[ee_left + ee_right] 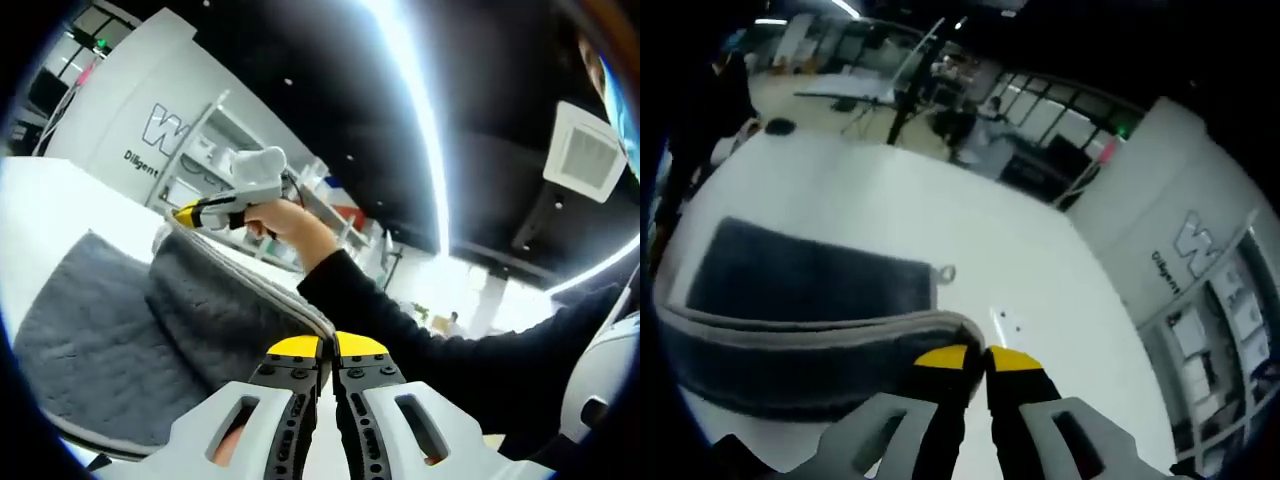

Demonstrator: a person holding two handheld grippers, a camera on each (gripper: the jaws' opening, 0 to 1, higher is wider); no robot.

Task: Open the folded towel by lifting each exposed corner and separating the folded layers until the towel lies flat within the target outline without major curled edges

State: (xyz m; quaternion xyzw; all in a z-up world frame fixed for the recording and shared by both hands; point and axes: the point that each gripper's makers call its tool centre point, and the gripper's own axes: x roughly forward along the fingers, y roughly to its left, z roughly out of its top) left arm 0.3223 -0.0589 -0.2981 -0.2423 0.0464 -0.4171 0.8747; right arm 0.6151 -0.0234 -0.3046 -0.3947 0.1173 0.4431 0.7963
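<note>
While your left gripper (pixel 327 352) has its yellow-tipped jaws pressed together on the pale edge of the grey towel (pixel 120 330), your right gripper (pixel 975 360) is clamped the same way on the towel (pixel 800 290) hem farther along. In the left gripper view the lifted fold rises from your jaws as a ridge running up to the right gripper (pixel 200 213), held in your hand (pixel 290 222), which pinches the towel's raised corner. The rest of the cloth lies flat on the white desk (pixel 60 200), to the left of the ridge. In the right gripper view the held hem curves away leftward from the jaws, and beyond it a flat dark layer rests on the desk (pixel 990 250), a small hanging loop (pixel 945 273) at its corner. Around you, a white wall (pixel 130 110) with lettering, shelving (pixel 225 165), a dark ceiling with a bright light strip (pixel 420 120), and more desks in the distance.
</note>
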